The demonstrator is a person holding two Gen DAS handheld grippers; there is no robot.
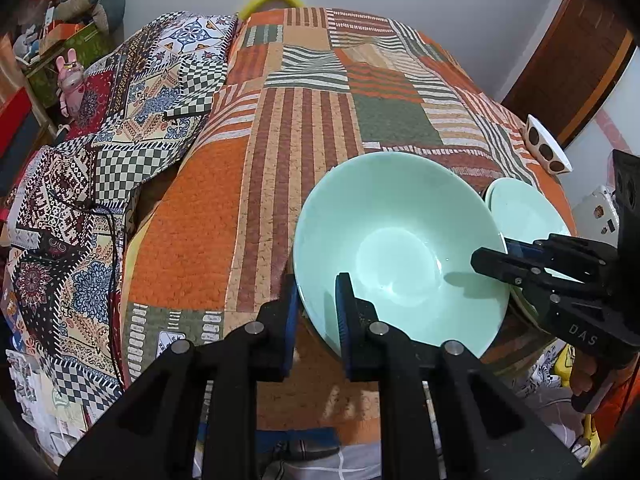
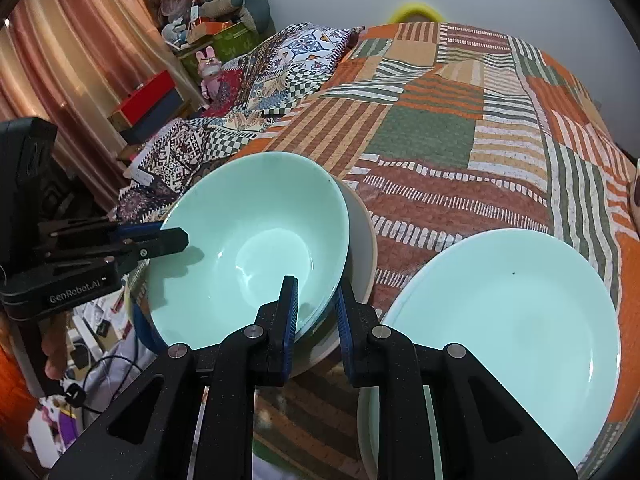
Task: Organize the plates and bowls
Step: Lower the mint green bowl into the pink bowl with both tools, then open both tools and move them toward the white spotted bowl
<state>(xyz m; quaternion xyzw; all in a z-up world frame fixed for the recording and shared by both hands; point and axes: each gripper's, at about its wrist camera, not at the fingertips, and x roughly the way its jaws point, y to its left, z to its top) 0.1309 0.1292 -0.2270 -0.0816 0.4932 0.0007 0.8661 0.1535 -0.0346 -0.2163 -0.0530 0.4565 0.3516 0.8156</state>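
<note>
A mint-green bowl is held by its rim from both sides. My left gripper is shut on its left rim, and my right gripper is shut on the opposite rim. The bowl tilts over a larger beige bowl and sits partly inside it; I cannot tell if they touch. A mint-green plate lies flat on the bed just right of the bowls.
Everything rests on an orange and green patchwork bedspread. A white bowl with brown dots sits at the bed's right edge. A patterned quilt is heaped on the left. Boxes and soft toys crowd the far left corner.
</note>
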